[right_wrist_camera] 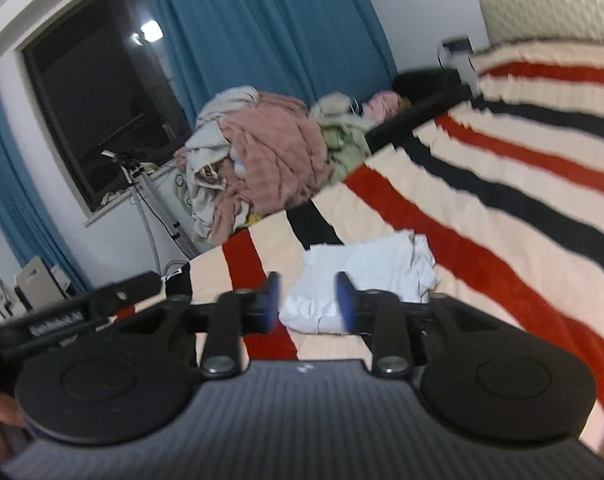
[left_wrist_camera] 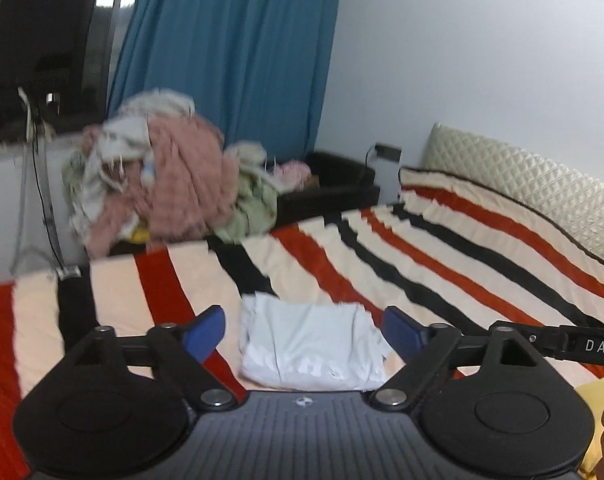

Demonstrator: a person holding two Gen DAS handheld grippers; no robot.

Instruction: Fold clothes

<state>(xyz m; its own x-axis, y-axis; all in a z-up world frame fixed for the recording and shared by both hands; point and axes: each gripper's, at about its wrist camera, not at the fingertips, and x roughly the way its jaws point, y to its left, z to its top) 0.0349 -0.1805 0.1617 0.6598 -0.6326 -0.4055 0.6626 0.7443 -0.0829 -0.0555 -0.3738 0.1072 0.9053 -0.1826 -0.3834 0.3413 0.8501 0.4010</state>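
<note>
Left wrist view: the left gripper (left_wrist_camera: 303, 330) hangs with jaws wide and empty just above the folded white garment (left_wrist_camera: 311, 346) lying near on the striped bed (left_wrist_camera: 441, 264), and a black bar at right reads "DAS". Right wrist view: the right gripper (right_wrist_camera: 307, 300) shows jaws narrower, empty, near that garment; far left a clothes pile (right_wrist_camera: 270, 156) fronts the blue curtain (right_wrist_camera: 262, 28); the bar's label is blurred.
</note>
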